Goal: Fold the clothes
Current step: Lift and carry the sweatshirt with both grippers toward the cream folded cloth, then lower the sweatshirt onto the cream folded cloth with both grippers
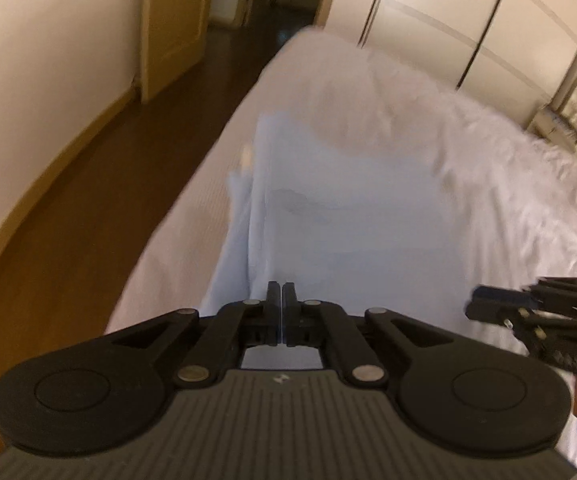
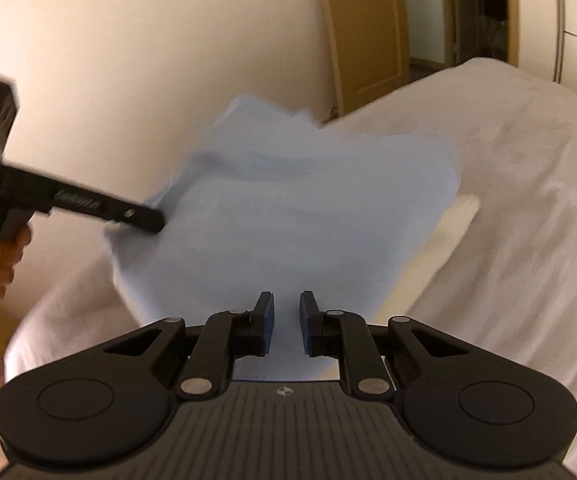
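Draping blue garment [image 2: 288, 216] over white bed [image 2: 508, 200], wardrobe [image 1: 468, 12] behind.

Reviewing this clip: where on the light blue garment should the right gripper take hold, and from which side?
Grip the near hem of the light blue garment, the edge lying between the right gripper, coming from the near side of the bed. The left gripper is shut on the same cloth further left, probably leaving this side loose.
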`<state>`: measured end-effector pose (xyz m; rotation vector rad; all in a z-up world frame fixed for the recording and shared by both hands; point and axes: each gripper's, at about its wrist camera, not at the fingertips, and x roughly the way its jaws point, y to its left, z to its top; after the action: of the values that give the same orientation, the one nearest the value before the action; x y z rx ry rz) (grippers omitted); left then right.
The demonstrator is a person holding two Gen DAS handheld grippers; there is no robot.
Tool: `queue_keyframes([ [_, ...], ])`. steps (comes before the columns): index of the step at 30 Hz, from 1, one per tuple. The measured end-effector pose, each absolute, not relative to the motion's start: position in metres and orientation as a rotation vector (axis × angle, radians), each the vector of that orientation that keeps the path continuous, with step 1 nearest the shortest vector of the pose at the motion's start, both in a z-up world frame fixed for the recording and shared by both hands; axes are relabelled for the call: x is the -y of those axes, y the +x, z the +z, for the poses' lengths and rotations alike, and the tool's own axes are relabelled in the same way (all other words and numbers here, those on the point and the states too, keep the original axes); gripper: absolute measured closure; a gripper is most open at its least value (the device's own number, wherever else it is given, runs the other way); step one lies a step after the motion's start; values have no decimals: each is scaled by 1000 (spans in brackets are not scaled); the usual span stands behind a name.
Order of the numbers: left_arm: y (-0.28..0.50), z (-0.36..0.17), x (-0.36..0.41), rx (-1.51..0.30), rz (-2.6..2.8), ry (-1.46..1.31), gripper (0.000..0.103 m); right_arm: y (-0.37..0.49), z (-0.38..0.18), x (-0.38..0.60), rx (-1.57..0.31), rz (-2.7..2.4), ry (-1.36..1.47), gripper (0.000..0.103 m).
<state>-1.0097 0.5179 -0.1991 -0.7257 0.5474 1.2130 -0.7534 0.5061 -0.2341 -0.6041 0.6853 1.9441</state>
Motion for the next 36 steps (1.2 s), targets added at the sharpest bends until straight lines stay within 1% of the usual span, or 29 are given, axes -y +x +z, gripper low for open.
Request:
queue_keyframes([
  [2, -1006, -184, -533, -505, 1211, -688, 103, -742, -221, -520, -669, 1930, -535, 85],
  [4, -1000, -184, -556, -492, 1215, -665, 103, -732, -216, -542, -659, 1896, -491, 85],
  [7, -1001, -207, -592, -477, 1231, -728, 103, -719, -221, -582, -685, 1841, -421, 82],
  [11, -1010, -243, -636, -444, 1243, -840, 103, -708, -246, -635, -794, 1800, -403, 82],
  [14, -1027, -276, -649, -396, 1237, -938, 100, -704, -279, -664, -881, 1788, -459, 85],
  [18, -1038, -286, -651, -361, 1231, -945, 100, -699, -295, -673, -970, 1771, -441, 85],
  [21, -1041, -274, -643, -344, 1236, -932, 101, -697, -289, -671, -974, 1768, -412, 84],
  [23, -1041, -255, -625, -337, 1246, -906, 103, -696, -276, -657, -951, 1765, -397, 76],
  [26, -1034, -227, -594, -365, 1265, -836, 103, -694, -254, -627, -909, 1788, -392, 69],
  [30, -1022, -210, -552, -395, 1243, -801, 103, -699, -240, -579, -906, 1824, -398, 69],
  [33, -1019, -217, -526, -421, 1230, -813, 103, -713, -236, -540, -893, 1847, -433, 69],
  [36, -1020, -236, -507, -469, 1247, -837, 103, -729, -238, -508, -868, 1872, -475, 70],
])
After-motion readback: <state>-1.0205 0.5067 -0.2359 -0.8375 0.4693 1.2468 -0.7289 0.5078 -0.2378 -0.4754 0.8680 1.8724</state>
